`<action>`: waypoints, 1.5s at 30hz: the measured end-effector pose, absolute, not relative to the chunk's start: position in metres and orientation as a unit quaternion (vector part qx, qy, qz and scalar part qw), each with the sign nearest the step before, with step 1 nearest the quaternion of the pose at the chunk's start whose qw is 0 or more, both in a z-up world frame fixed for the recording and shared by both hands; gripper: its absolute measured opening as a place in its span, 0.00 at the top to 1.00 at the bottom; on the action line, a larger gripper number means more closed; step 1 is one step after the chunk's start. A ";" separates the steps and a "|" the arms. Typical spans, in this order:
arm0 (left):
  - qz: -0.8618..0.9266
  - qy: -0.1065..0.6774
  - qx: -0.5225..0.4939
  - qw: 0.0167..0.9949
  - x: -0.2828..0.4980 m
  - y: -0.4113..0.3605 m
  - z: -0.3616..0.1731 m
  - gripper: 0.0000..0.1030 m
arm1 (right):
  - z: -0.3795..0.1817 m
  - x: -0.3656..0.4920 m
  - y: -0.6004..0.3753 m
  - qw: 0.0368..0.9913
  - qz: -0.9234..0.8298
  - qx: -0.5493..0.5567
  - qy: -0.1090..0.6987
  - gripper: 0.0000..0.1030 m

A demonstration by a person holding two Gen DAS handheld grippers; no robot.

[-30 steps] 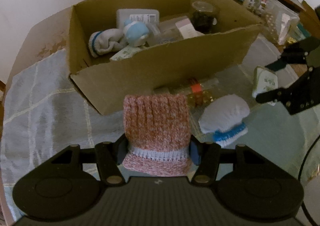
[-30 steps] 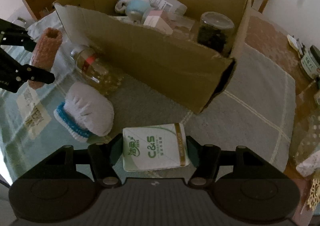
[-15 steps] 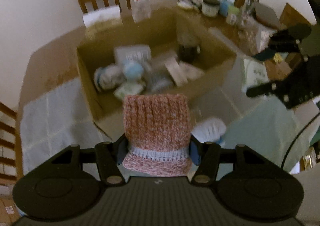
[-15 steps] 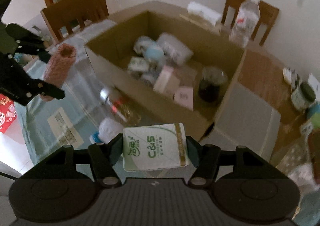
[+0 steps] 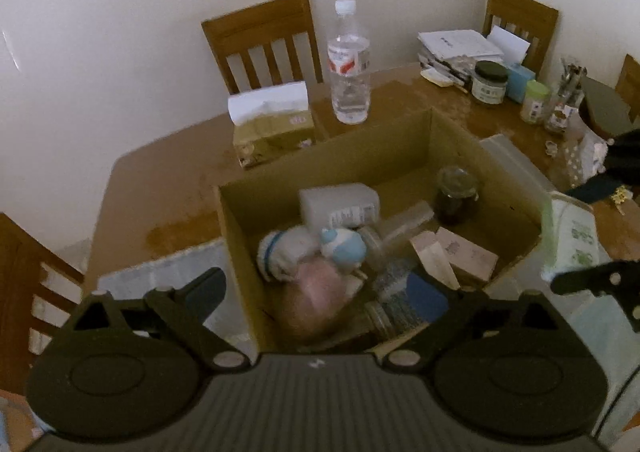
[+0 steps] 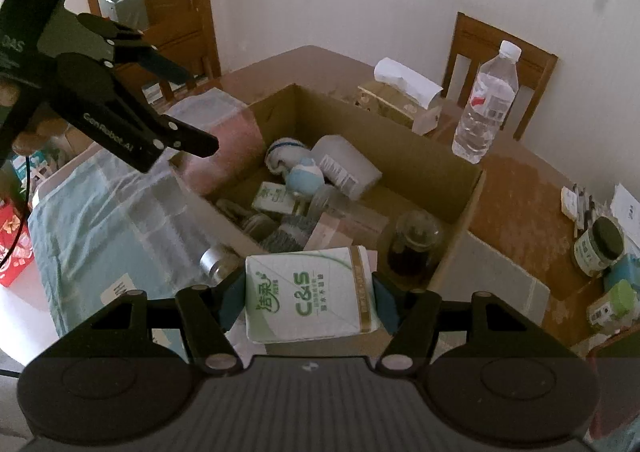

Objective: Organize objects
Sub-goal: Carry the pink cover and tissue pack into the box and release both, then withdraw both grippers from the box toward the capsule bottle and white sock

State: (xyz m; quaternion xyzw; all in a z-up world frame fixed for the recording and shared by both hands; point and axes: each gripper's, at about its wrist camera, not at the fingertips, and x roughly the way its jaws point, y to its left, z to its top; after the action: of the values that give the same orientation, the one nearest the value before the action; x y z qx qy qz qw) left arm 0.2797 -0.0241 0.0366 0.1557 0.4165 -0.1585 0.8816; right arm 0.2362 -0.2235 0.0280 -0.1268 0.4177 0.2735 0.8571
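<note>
The left gripper (image 5: 320, 292) stands over the near left end of the cardboard box (image 5: 404, 156), its jaws opening and wide apart; the pink knitted sock (image 5: 316, 292) is free of the pads and shows as a blur inside the box opening, so its long axis cannot be read from the left wrist view. The right wrist view shows the same sock (image 6: 228, 150) beyond the left gripper (image 6: 192, 108), at the box's left corner beside the rim, also blurred; whether it rests on the contents cannot be told. The right gripper (image 6: 310, 294) is clenched on a white-and-green tissue pack (image 6: 310, 294), held above the near wall of the box with its long axis crosswise between the pads and its printed face up. The left wrist view gives only the edge of that pack (image 5: 576, 236) at the right. Inside the box lie a white bottle (image 5: 340, 204) on its side, a rolled white sock (image 5: 280, 252), a blue-and-white ball (image 5: 344, 246) and a dark jar (image 5: 456, 196) standing upright. Only the right wrist view shows a small green-and-white carton (image 6: 274, 198) among them. Behind the box stand a water bottle (image 5: 348, 64) and a tissue box (image 5: 272, 128) on the brown table (image 5: 160, 192).
</note>
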 end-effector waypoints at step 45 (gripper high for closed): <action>-0.074 0.428 0.056 0.899 0.229 0.018 -0.007 0.02 | 0.030 0.307 -0.220 0.893 0.171 -0.068 0.412 0.00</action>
State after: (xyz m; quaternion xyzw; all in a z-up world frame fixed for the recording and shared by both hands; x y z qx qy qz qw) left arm 0.2287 0.0180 -0.0069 0.0563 0.4278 -0.0736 0.8991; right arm 0.3075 -0.2196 0.0304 -0.0679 0.4118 0.1708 0.8925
